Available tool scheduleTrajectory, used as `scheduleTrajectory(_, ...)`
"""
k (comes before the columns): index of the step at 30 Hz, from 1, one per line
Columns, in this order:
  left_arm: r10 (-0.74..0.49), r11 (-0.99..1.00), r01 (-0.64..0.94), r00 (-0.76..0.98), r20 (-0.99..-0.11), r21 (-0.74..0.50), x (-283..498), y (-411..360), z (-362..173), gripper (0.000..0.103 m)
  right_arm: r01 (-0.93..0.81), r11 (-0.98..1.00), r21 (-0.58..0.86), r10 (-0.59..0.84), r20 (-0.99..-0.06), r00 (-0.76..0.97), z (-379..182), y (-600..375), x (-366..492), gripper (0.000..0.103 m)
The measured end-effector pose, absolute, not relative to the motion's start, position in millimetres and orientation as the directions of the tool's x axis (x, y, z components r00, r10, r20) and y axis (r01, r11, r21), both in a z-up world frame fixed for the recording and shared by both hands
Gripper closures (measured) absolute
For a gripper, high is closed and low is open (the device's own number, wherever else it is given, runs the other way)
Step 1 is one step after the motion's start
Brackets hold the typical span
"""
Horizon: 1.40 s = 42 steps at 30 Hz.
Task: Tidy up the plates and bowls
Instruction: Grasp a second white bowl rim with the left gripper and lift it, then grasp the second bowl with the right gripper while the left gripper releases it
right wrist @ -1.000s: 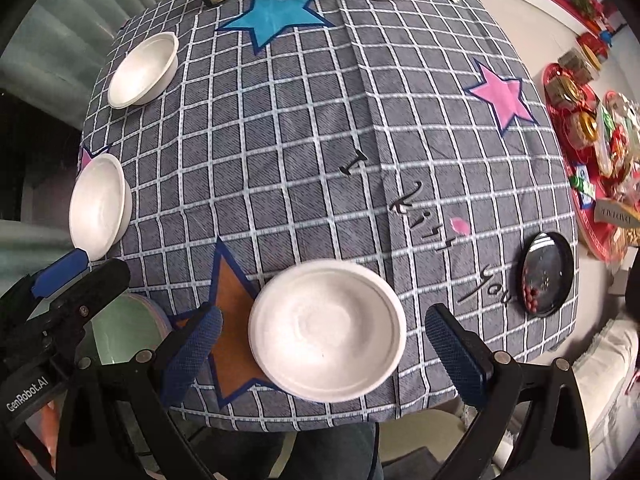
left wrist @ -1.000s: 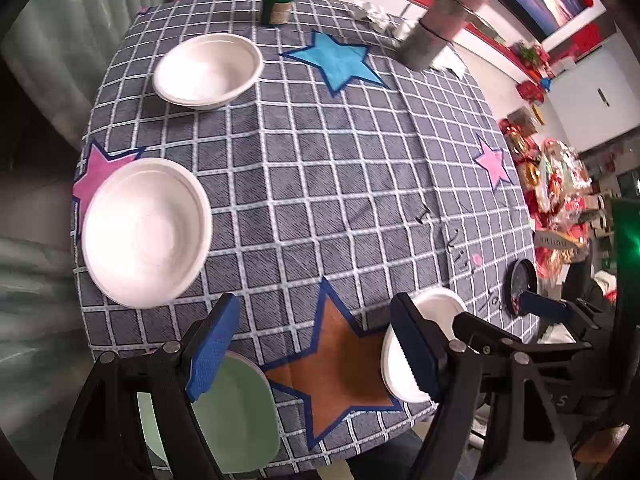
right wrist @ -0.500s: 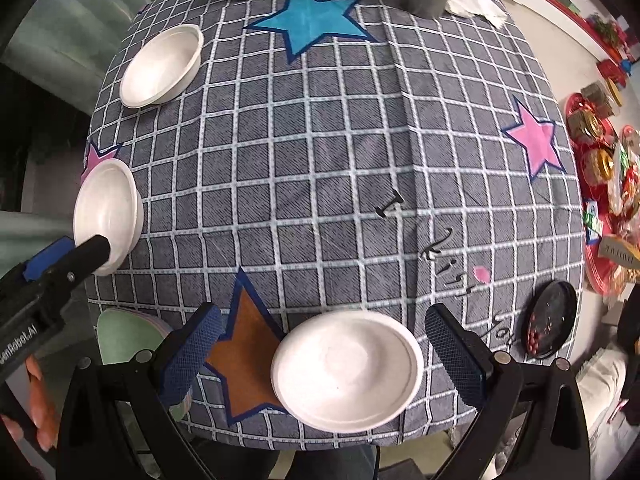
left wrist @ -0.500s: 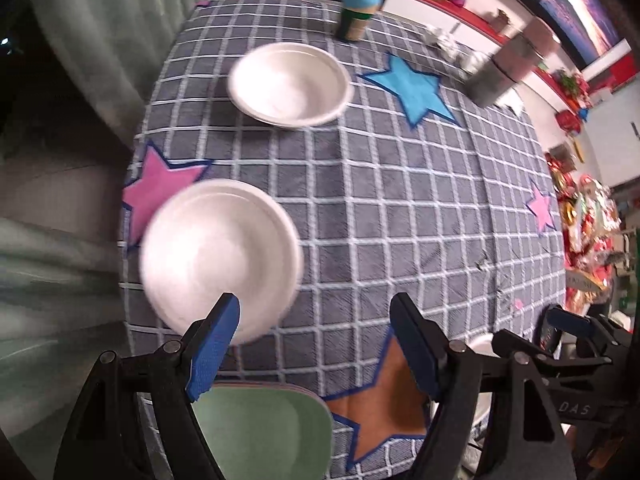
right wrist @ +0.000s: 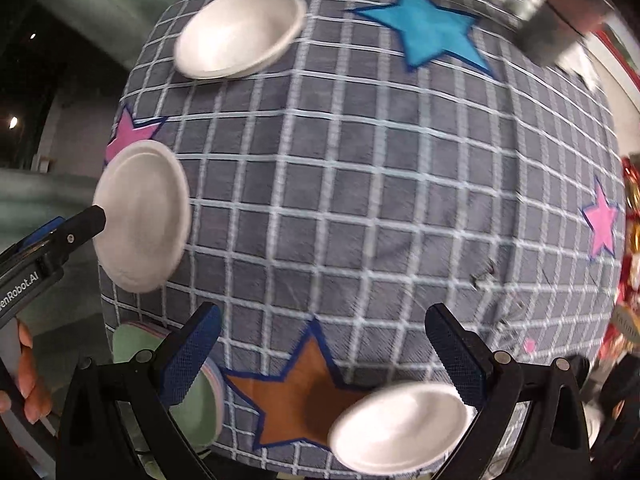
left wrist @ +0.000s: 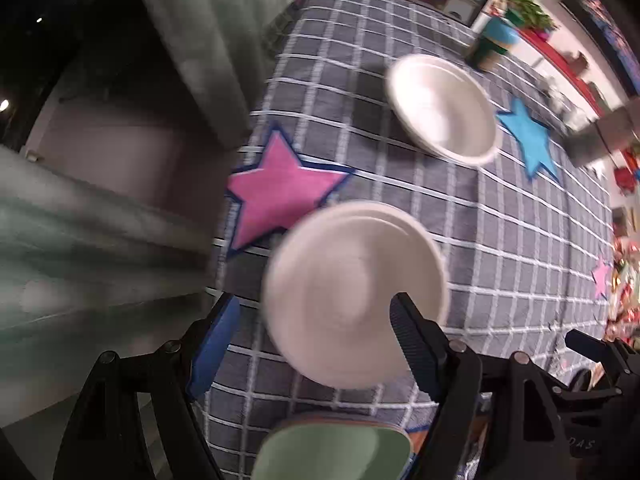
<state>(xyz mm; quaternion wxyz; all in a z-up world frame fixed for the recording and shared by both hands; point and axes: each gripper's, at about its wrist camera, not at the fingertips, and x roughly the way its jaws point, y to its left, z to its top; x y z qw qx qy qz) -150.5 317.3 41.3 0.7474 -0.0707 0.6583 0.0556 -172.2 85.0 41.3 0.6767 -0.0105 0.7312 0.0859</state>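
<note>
L fingers [left wrist: 416, 344] & R fingers [right wrist: 456, 356] spread wide; white shallow bowl [left wrist: 356, 292], blurred, btwn L pair.

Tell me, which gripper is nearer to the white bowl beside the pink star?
Left. The left gripper is open right at that white bowl; the right gripper is farther along the table edge, over the brown star.

tablecloth [right wrist: 360, 200]: grey, white grid, coloured stars | bowls [left wrist: 356, 292]: white | plate [left wrist: 332, 452]: pale green
</note>
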Motion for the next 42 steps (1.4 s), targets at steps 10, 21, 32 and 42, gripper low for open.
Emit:
scheduleTrajectory(10, 0.046, 0.986, -0.163, 0.052, -0.998, 0.037, -137, 337, 7, 0.022, -0.174, 0.969, 0.175, 0.152, -0.978, -0.142, 6, 138, -144, 0.001)
scheduleTrajectory(21, 0.053, 0.994, -0.093, -0.021, -0.998, 0.055, -128, 332, -26, 0.023, -0.183, 0.969, 0.164, 0.139, -0.980, -0.139, -27, 173, -132, 0.006)
scheduleTrajectory(32, 0.016, 1.000, 0.008, -0.029, -0.999, 0.015, -138, 291, -30, 0.062, -0.150, 0.945, 0.291, 0.258, -0.944, -0.203, -54, 202, -148, 0.076)
scheduleTrajectory(42, -0.028, 0.994, 0.103, -0.020, -0.999, -0.030, -170, 233, -10, 0.064, -0.108, 0.959, 0.262, 0.236, -0.949, -0.211, -50, 184, -189, 0.079)
